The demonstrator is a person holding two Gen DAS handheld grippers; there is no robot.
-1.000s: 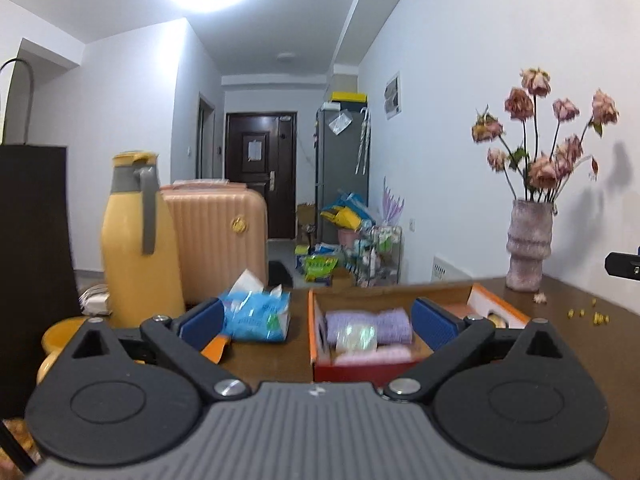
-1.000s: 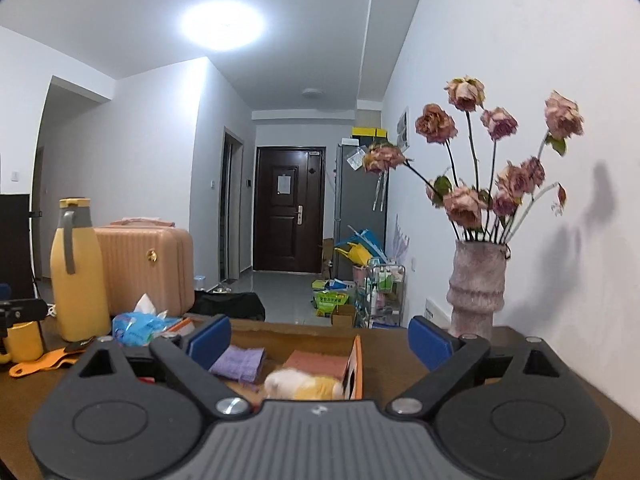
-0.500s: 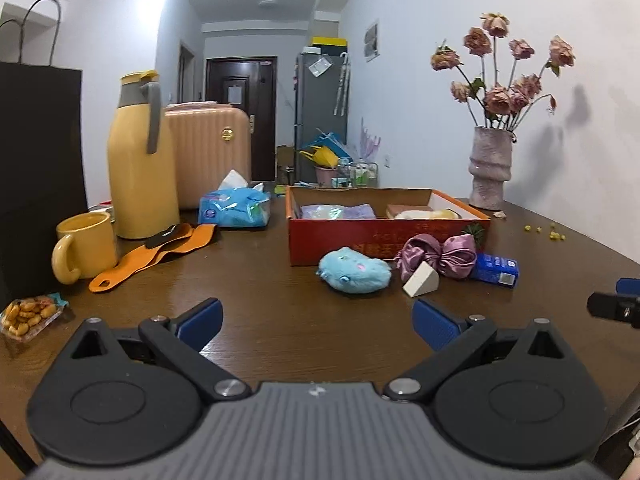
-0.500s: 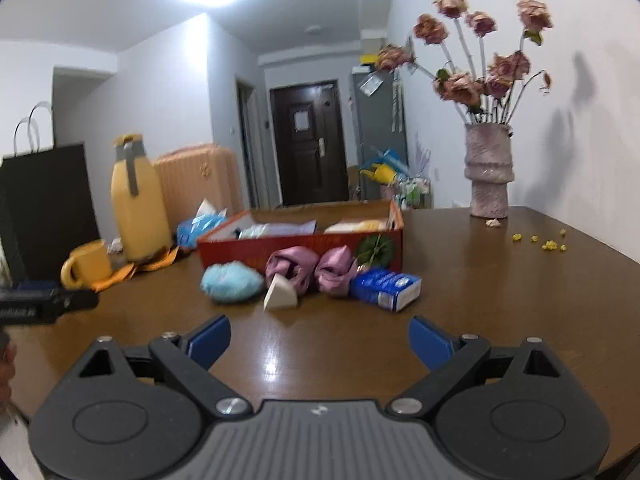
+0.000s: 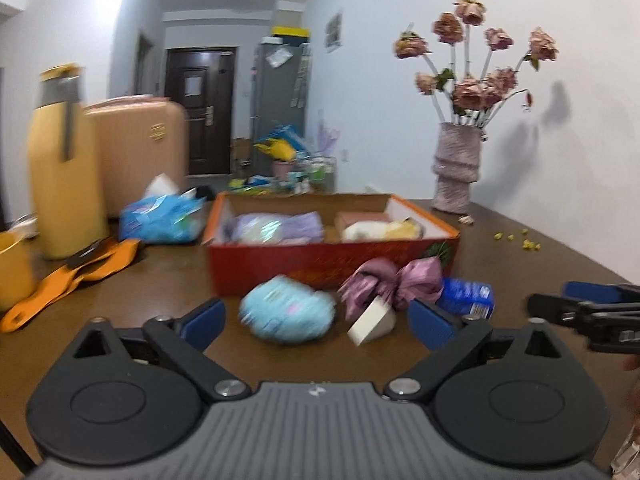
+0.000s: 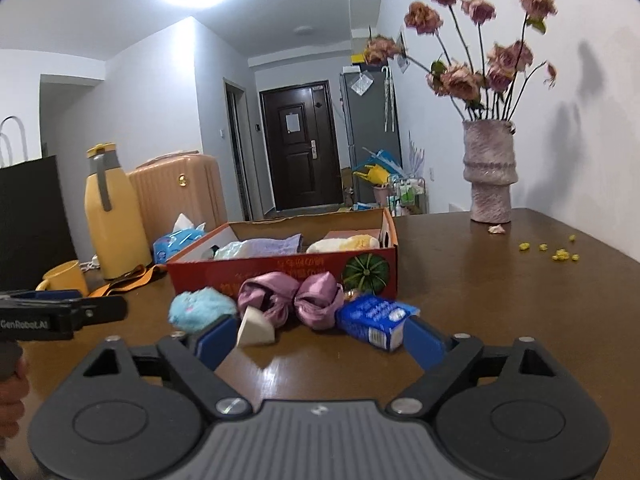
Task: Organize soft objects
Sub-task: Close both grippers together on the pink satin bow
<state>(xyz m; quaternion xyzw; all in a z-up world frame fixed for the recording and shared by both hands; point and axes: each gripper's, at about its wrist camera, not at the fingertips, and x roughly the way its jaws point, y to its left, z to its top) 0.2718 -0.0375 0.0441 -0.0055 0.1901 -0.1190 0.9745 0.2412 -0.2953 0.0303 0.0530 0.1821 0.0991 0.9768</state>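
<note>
A red cardboard box (image 5: 320,260) (image 6: 280,268) stands on the brown table and holds a purple cloth (image 5: 276,226) and a yellow-white soft toy (image 5: 384,232). In front of it lie a light blue plush (image 5: 290,314) (image 6: 200,310), a pink satin bow (image 5: 394,280) (image 6: 292,298), a white sponge wedge (image 5: 372,322) (image 6: 254,328) and a blue carton (image 5: 466,296) (image 6: 376,320). My left gripper (image 5: 316,320) is open, just short of the blue plush. My right gripper (image 6: 316,340) is open, with the wedge and the carton between its pads.
A yellow thermos (image 5: 60,168), a yellow mug (image 6: 66,278), an orange strap (image 5: 76,276) and a blue tissue pack (image 5: 160,216) stand at the left. A vase of dried roses (image 6: 488,172) stands at the back right, with yellow crumbs (image 6: 554,252) near it.
Both grippers have moved forward toward the items in front of the box, which look larger and closer now. Both remain open.
</note>
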